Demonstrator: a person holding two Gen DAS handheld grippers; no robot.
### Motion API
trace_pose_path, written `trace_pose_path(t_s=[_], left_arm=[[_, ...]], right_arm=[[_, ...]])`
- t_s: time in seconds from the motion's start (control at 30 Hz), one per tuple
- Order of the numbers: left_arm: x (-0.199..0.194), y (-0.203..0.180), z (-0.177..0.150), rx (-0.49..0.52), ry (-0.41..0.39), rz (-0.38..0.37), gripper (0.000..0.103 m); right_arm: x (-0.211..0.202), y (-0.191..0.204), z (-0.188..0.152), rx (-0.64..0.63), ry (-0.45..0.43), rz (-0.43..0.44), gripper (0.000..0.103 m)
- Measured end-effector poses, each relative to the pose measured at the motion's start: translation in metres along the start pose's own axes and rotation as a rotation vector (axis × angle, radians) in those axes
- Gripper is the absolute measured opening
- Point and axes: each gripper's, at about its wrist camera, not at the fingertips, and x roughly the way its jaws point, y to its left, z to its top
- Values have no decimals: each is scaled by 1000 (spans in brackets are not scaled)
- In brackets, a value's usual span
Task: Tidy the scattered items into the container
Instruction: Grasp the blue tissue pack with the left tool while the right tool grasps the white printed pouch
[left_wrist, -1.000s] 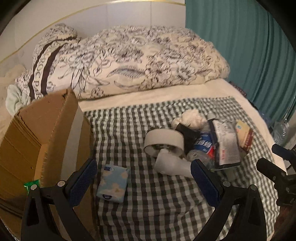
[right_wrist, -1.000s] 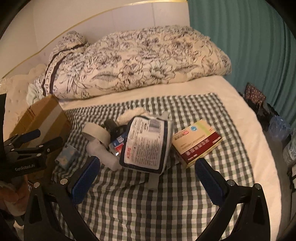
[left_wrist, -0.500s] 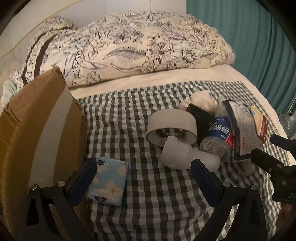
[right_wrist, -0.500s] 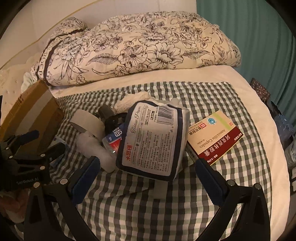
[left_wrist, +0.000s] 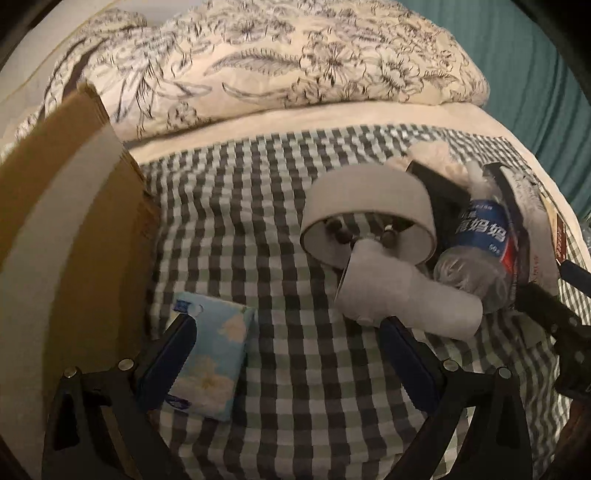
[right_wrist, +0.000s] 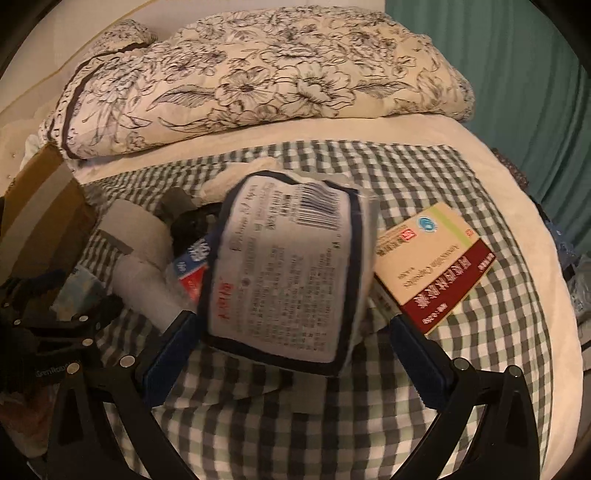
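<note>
Partly hidden water bottle (left_wrist: 480, 243), tissue pack (right_wrist: 288, 280) blurred, cardboard box (left_wrist: 66, 229) cropped.

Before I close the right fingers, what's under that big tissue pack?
The tissue pack leans over the water bottle on its left and one corner of the medicine box on its right. Checked cloth shows below. Whatever lies beneath its middle is covered.

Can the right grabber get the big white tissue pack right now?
Probably yes. The right gripper is open, and the tissue pack sits on top of the pile between its two pads with nothing covering it. The medicine box beside it looks tucked under one edge, so it might get nudged.
</note>
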Motion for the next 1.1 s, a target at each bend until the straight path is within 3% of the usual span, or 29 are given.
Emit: trace_pose_path(t_s=[0.3, 0.43, 0.5, 0.53, 0.57, 0.6, 0.7, 0.87, 1.0, 1.03, 1.1], left_arm=[[7, -4, -8, 34, 5, 57, 83], [4, -10, -10, 79, -4, 100, 53], [1, -13, -11, 94, 0, 82, 35], [1, -14, -12, 89, 14, 52, 14], [4, -14, -13, 74, 48, 11, 6], [7, -14, -14, 59, 74, -8, 6], [1, -20, -17, 78, 46, 18, 5], [-12, -16, -18, 81, 23, 33, 5], [-29, -9, -13, 66, -51, 93, 9], [-31, -8, -12, 63, -59, 105, 17], [-33, -5, -9, 59, -68, 144, 46]], right_arm=[[8, 2, 2, -2, 7, 16, 101], [9, 3, 0, 16, -3, 43, 94], [9, 2, -2, 28, -4, 48, 76], [9, 1, -3, 32, -3, 44, 73], [9, 0, -4, 35, -1, 47, 68], [8, -1, -5, 42, 1, 57, 60], [3, -5, -7, 65, -13, 72, 37], [-7, -9, -9, 90, -32, 97, 29], [-19, -11, -10, 108, -61, 107, 24], [-24, -13, -10, 115, -72, 111, 23], [-32, -14, -8, 123, -91, 119, 23]])
